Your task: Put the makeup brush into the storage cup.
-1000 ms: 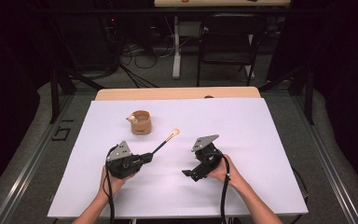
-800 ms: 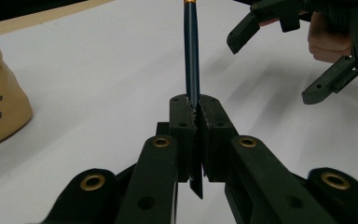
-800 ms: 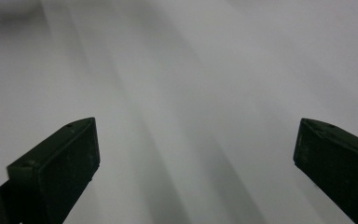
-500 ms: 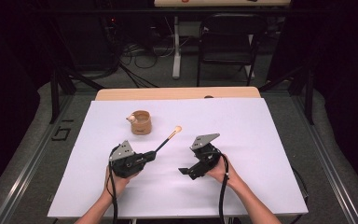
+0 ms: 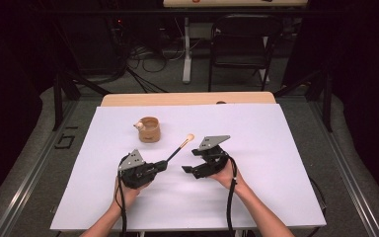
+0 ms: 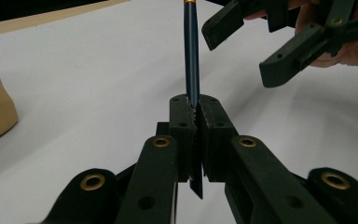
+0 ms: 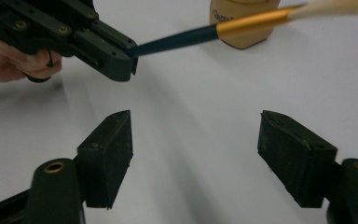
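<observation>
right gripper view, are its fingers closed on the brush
No, the right gripper's fingers stand apart over bare table, while the brush sits in the left gripper.

Bright, evenly lit white table, dark surroundings, soft shadows, slight close-up blur.

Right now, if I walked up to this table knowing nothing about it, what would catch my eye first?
Probably the brush: the left gripper clamps its dark handle near the middle of the white table, bristles pointing up toward the tan cup farther back. Beside it, the right gripper hangs just above the table, its jaws apart with nothing between them, though they have just been closing.
</observation>
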Tool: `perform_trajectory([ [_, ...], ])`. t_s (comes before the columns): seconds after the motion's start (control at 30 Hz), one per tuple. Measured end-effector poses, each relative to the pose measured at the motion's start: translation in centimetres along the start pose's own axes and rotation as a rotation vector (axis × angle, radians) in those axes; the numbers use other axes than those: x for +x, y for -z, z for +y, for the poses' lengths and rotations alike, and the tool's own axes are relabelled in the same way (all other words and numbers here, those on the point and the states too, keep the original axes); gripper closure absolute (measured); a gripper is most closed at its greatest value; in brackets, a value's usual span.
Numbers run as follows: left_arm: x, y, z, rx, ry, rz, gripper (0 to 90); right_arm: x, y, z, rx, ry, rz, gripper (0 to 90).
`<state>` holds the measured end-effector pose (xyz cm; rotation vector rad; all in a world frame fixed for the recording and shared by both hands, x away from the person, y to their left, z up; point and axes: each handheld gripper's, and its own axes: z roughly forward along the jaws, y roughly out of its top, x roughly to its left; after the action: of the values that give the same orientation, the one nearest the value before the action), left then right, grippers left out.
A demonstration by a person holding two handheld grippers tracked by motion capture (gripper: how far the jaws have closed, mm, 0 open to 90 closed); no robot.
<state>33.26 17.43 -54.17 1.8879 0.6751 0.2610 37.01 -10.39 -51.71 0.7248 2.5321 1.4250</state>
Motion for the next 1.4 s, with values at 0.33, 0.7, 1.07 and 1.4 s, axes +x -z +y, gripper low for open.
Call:
perform_trajectory([
  [0.33,-0.1,-0.6,-0.2,0.016,-0.019,0.010,84.9,-0.5,-0.2,0.9,-0.045,-0.061,-0.033,39.4],
  [0.7,-0.3,-1.1,-0.4,0.030,-0.028,0.003,84.8,-0.9,-0.4,1.3,-0.075,-0.110,-0.033,49.6],
  [1.07,-0.7,-1.6,-0.4,0.059,-0.071,0.009,84.7,-1.1,-0.7,1.2,-0.096,-0.175,-0.024,57.9],
  [1.4,-0.8,-2.0,-0.5,0.079,-0.073,0.000,84.7,-0.1,-0.2,1.9,-0.135,-0.181,0.014,71.7],
])
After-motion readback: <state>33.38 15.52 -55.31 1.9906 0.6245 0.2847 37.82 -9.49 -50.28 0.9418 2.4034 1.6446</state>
